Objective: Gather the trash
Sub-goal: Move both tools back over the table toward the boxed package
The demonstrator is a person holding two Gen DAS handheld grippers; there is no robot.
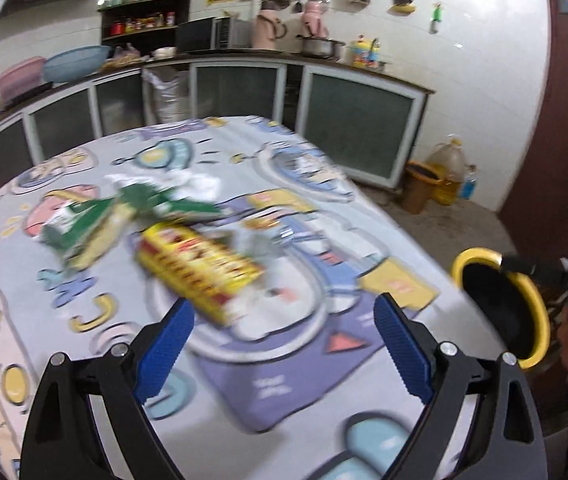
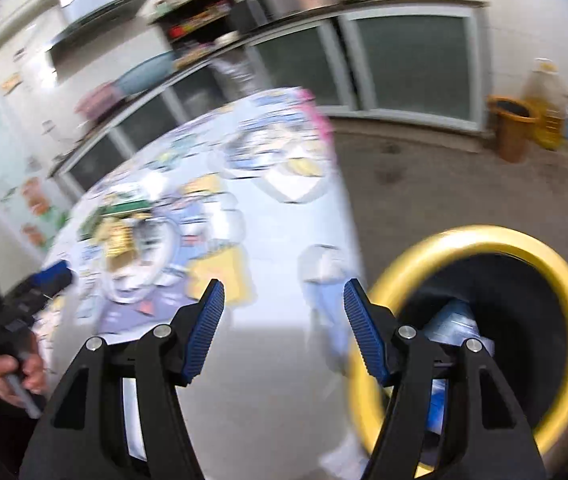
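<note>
Two grippers, both with blue pads spread wide and nothing between them. Left gripper (image 1: pixel 284 344) hangs over a round table (image 1: pixel 16 240) under a cartoon-print cloth; right gripper (image 2: pixel 284 332) hangs over the table's edge, with the yellow-rimmed bin (image 2: pixel 563 280) at its 3 o'clock. In the left view the same bin (image 1: pixel 539 312) stands off the table edge at 3 o'clock.

Trash on the table, left view: a yellow and red wrapper (image 1: pixel 200 268) lies just beyond the left gripper's fingertips at about 11 o'clock; a green and white packet (image 1: pixel 96 220) lies farther out at 10 o'clock; crumpled white paper (image 1: pixel 200 184) lies behind them near 12 o'clock. All three are flat or crushed, light and smeared by blur, so their print cannot be read. The wrapper and the packet look thin and glossy, the paper soft. Inside the bin, right view, a bluish piece (image 2: pixel 455 320) already lies against the dark liner.

Risks, as judged: a thin wrapper lying flat gives the pads little edge, so they may close on the cloth and drag it, shifting the other pieces. The packet and paper lie close together, so a grab may catch both or flick one off the table. A light piece may slip from a loose pinch short of the bin
</note>
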